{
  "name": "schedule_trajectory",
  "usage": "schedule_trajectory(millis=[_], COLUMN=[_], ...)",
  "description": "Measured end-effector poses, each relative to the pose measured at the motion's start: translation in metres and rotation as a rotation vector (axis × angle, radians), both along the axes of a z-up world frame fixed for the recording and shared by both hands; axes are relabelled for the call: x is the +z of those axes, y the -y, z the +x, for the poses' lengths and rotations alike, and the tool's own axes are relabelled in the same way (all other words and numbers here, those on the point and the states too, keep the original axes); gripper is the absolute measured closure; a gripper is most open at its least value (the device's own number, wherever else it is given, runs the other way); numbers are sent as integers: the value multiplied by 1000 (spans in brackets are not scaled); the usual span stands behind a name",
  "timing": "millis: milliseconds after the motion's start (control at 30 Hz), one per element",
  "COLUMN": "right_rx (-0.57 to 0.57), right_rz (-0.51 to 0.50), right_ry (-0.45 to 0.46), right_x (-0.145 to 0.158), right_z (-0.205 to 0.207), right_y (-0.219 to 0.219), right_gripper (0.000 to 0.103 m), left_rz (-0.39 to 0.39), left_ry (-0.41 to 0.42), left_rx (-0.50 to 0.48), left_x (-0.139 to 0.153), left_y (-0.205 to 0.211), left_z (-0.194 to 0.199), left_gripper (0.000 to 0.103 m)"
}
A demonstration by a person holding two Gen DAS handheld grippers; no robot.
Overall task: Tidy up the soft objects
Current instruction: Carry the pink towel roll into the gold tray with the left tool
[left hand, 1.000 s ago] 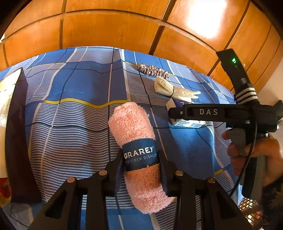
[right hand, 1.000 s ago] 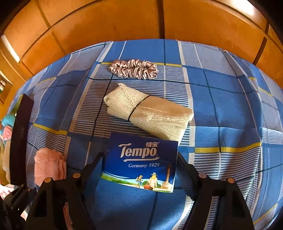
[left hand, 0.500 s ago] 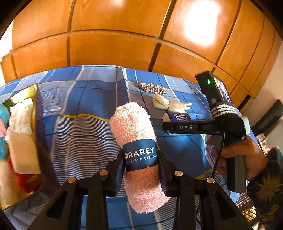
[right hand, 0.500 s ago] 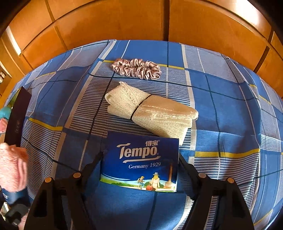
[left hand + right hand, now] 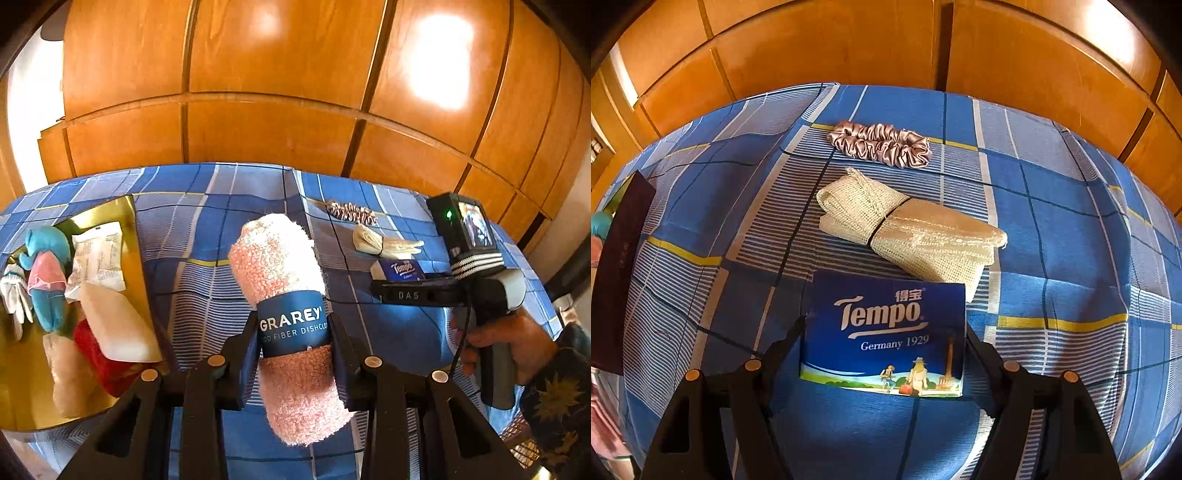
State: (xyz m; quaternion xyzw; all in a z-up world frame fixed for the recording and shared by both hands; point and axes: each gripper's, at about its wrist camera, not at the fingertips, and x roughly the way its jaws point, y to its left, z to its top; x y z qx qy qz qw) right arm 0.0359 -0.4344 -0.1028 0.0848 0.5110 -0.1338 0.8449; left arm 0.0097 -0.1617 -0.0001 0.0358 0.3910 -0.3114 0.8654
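My left gripper [image 5: 293,332] is shut on a rolled pink dishcloth [image 5: 277,258] at its blue paper band, and holds it upright above the blue checked bedspread [image 5: 207,295]. In the right wrist view a blue Tempo tissue pack [image 5: 886,317] lies flat on the bedspread. My right gripper [image 5: 886,328] has a fingertip against each of its side edges. Beyond the pack lie a cream mesh bundle [image 5: 916,232] and a grey satin scrunchie [image 5: 879,146]. The left wrist view shows the right gripper [image 5: 399,293], in a person's hand, over the same pack [image 5: 400,268].
A gold-lined box [image 5: 129,221] at the left of the bedspread holds a blue plush toy [image 5: 48,258], a white packet [image 5: 98,258], a pale sponge [image 5: 114,321], a red cloth and a glove. Wooden wardrobe doors [image 5: 295,92] rise behind the bed. The box's dark wall [image 5: 620,266] shows at left.
My left gripper has risen and swung left with the pink dishcloth, which brings the gold-lined box and its contents into view. The right gripper has stayed on the tissue pack.
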Motion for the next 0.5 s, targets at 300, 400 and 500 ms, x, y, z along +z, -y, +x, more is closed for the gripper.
schedule_trajectory(millis=[300,400,500], right_rx=[5,7,10], right_rz=[-7,-12,-20], right_ry=[8,12,13], right_x=[1,1,1], right_z=[0,-1,-2], right_y=[1,0,-2], right_gripper=[27,27,27], left_rz=[-26,-31,-32], left_ry=[31,34,32], left_rx=[39,53,72], left_x=[13,15,15], left_y=[-16,-22,-28], left_z=[0,1,3], left_gripper=[68,68,68])
